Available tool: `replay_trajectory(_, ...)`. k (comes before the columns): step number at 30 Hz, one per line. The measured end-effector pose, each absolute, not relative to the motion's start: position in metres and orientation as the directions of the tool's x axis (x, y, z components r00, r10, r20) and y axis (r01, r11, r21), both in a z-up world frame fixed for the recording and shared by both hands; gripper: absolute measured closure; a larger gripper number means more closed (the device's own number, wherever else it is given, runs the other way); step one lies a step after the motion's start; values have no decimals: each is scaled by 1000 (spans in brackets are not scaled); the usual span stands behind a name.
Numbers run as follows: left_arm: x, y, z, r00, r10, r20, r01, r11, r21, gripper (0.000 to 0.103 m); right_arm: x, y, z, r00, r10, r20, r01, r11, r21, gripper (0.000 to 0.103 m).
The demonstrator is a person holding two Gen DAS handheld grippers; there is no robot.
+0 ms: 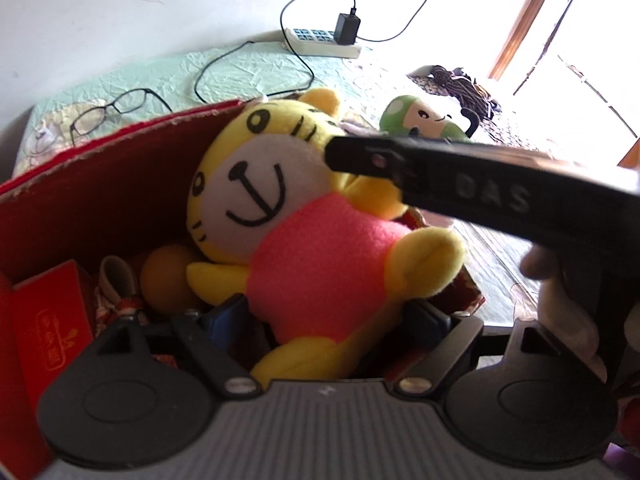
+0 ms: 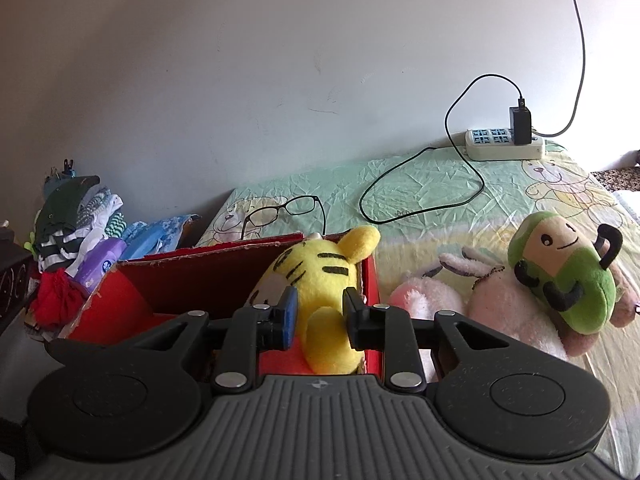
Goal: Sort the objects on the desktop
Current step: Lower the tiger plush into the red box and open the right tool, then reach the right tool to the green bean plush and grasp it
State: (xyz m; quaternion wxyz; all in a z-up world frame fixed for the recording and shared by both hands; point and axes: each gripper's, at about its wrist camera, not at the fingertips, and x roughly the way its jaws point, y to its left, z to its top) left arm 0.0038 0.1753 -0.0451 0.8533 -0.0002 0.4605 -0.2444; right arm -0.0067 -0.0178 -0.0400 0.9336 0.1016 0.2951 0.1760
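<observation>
A yellow tiger plush (image 1: 312,256) in a pink shirt lies face-up in the red cardboard box (image 1: 100,168). My left gripper (image 1: 328,316) is open, its fingers wide on either side of the plush's lower body. My right gripper (image 2: 322,314) is shut on the tiger plush (image 2: 320,280), pinching a yellow part of it at the right end of the red box (image 2: 192,268). In the left wrist view one of the right gripper's fingers (image 1: 360,156) crosses in from the right to the plush's head. A green plush (image 2: 568,276) rests on a pink plush (image 2: 512,308) to the right of the box.
The box also holds a small red carton (image 1: 52,328) and an orange ball (image 1: 168,276). Glasses (image 2: 280,212), a black cable and a power strip (image 2: 504,144) lie behind it on the green cloth. Clothes (image 2: 80,216) are piled at the left. A hand (image 1: 560,300) shows at right.
</observation>
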Motion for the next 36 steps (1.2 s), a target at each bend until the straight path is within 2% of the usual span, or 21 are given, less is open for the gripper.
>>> replay_trajectory(10,-26,180,-18,534,-355,-768,357,917,-175,17,-33,-70,-50,749,500,-435,-265,827,495,75)
replay_trajectory(17,-41,136,8,572,-365,-734,361,916,-174,17,-36,-127,-55,715,581,-388,-283,748,600,75)
replay_trajectory(20,-41,103,12,576,-368,-730,371,913,-168,15,-33,-157,-58,699,599,-392,-268,727,632,74)
replay_trajectory(23,-40,69,11,598,-326,-732,348,929,-129,7,-29,-186,-60,689,601,-406,-258,726,637,74)
replay_trajectory(32,-28,6,20,720,-126,-682,213,976,45,10,-11,-258,-77,660,602,-450,-227,730,645,72)
replay_trajectory(36,-24,-9,22,725,-153,-671,218,976,13,10,-2,-280,-85,652,604,-458,-208,724,658,72)
